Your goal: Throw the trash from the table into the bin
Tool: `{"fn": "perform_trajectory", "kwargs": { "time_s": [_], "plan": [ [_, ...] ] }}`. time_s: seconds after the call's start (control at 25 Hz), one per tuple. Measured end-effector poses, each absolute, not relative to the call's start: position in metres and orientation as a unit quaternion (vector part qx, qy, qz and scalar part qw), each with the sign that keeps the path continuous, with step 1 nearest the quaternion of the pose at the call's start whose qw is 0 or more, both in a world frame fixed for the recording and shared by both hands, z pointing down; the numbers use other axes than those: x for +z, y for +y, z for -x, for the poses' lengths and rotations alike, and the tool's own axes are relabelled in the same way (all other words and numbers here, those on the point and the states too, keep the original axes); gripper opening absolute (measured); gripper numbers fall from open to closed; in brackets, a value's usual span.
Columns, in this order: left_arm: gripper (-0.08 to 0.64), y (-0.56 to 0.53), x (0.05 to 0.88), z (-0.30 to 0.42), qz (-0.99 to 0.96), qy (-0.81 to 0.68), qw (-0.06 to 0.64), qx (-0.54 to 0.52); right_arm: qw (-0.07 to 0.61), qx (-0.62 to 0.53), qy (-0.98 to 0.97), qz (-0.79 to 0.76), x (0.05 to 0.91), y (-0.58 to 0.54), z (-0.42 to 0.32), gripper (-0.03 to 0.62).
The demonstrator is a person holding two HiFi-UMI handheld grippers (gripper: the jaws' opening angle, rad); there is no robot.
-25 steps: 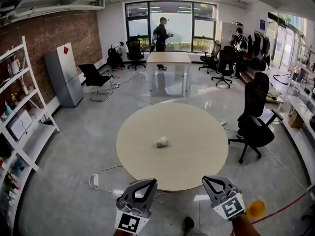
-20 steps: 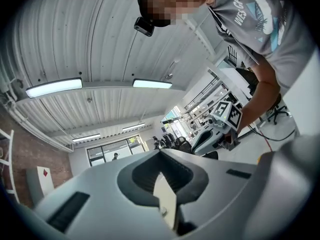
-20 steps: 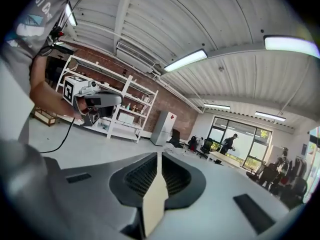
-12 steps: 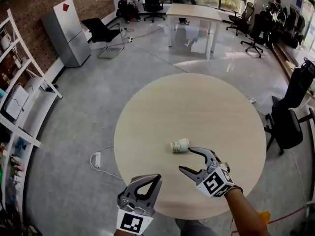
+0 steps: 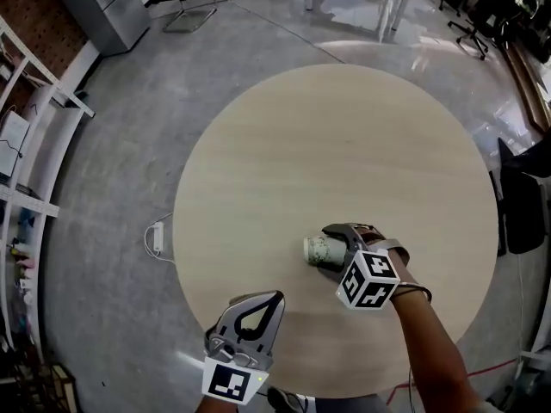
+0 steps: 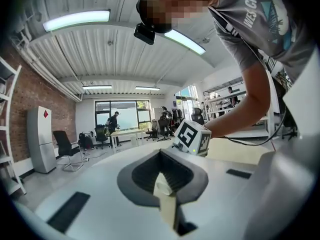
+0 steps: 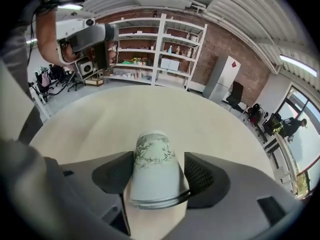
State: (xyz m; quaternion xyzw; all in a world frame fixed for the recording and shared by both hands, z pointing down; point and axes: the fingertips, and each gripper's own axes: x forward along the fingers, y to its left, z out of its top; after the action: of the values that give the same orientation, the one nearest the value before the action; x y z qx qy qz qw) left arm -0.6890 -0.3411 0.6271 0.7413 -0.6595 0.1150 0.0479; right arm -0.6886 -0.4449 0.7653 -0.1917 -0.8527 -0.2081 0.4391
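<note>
Right gripper [image 5: 340,249] was down over the paper cup [image 7: 152,169], jaws opening, one on each side of it, not yet squeezing as far as I could tell. The cup lay on its side on the round table [image 5: 327,144], right of centre and in from the near edge, rim towards my gripper. Left gripper [image 5: 250,317] hung over the near edge, jaws together, nothing in them. My read: the cup's light, thin-walled, crushes easily and will roll. I'd close gently across the body near the rolled rim, its stiffest part. No bin in view.
</note>
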Motion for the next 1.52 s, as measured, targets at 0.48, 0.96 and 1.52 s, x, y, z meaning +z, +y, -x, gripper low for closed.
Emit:
{"fn": "perform_trajectory", "kwargs": {
  "time_s": [0.48,0.96,1.52],
  "plan": [
    [0.043,-0.178,0.426,0.605,-0.748,-0.65,-0.06,0.12,0.285,-0.155,-0.946,0.023,0.494,-0.282,0.569,0.313],
    [0.043,0.027,0.252,0.349,-0.788,-0.554,-0.267,0.034,0.202,-0.294,-0.932,-0.07,0.292,-0.016,0.295,0.313],
    [0.043,-0.104,0.294,-0.046,-0.909,-0.338,-0.241,0.046,0.244,-0.177,-0.901,-0.312,0.325,-0.096,-0.123,0.313]
  ]
}}
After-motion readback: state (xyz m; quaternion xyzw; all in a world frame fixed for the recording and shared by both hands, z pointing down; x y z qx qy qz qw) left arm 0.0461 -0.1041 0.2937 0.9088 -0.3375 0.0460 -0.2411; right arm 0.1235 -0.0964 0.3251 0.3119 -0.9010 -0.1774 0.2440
